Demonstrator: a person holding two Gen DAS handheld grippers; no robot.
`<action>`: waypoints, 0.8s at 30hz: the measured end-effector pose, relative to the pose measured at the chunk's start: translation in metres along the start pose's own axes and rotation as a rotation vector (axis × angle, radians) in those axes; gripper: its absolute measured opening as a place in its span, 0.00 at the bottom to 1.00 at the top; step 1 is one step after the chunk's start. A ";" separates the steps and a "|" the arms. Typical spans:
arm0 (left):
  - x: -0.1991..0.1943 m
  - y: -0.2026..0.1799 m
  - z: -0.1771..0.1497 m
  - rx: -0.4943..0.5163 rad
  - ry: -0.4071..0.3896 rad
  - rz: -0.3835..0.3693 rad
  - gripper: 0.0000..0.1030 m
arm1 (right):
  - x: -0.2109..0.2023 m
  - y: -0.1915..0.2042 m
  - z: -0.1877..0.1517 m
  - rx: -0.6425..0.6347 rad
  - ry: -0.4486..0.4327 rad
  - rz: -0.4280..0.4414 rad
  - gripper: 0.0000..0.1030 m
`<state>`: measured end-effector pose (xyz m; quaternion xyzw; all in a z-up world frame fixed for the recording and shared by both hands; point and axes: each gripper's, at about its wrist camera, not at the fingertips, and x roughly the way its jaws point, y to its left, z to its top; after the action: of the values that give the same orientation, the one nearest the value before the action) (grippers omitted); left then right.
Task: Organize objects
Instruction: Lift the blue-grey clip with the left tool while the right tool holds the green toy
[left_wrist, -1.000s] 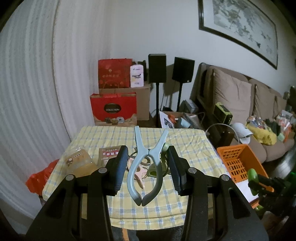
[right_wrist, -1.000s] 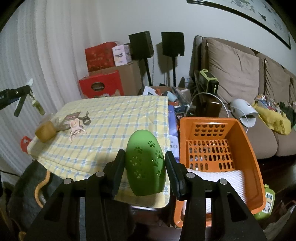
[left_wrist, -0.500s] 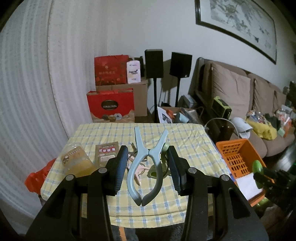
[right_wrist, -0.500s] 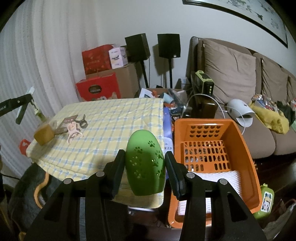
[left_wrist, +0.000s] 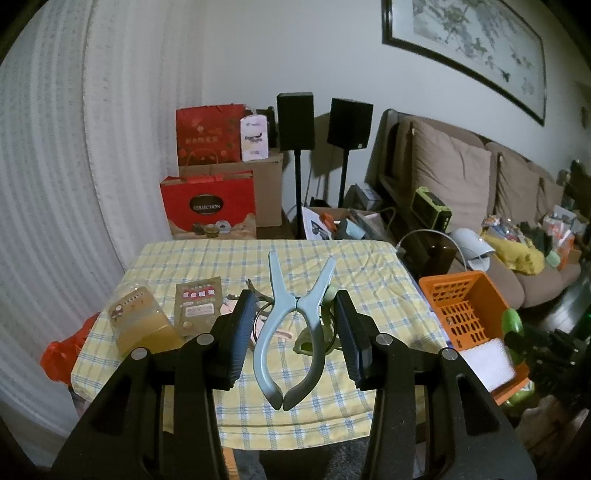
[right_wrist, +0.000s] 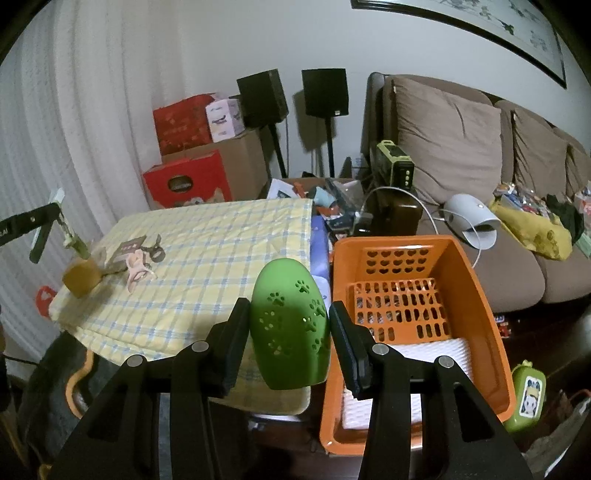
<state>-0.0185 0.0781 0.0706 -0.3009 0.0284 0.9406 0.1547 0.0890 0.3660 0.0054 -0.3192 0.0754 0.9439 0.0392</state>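
Basically nothing is changing over the last second | left hand-held gripper (left_wrist: 293, 332) is pinching pale blue pliers (left_wrist: 293, 325) above the checked surface (left_wrist: 369, 266) | right hand-held gripper (right_wrist: 288, 326) is pinching a green paw-print case (right_wrist: 290, 325) beside the orange basket (right_wrist: 476, 295), probably about to drop it in | both are angling downward, holding steady

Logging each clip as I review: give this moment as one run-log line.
left tongs: shut on grey-blue pliers | right tongs: shut on green paw-print case | orange basket: beside table, white liner inside
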 end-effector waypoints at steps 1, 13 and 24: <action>0.000 0.000 0.000 0.001 0.001 0.000 0.40 | 0.000 -0.001 0.000 0.002 -0.001 -0.001 0.43; 0.000 -0.007 -0.001 0.011 0.000 -0.011 0.40 | -0.006 -0.014 0.003 0.021 -0.005 -0.013 0.43; 0.004 -0.017 -0.001 0.026 0.005 -0.028 0.40 | -0.012 -0.026 0.005 0.035 -0.011 -0.024 0.43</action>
<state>-0.0156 0.0952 0.0685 -0.3017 0.0368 0.9371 0.1718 0.0986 0.3927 0.0139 -0.3143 0.0877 0.9436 0.0565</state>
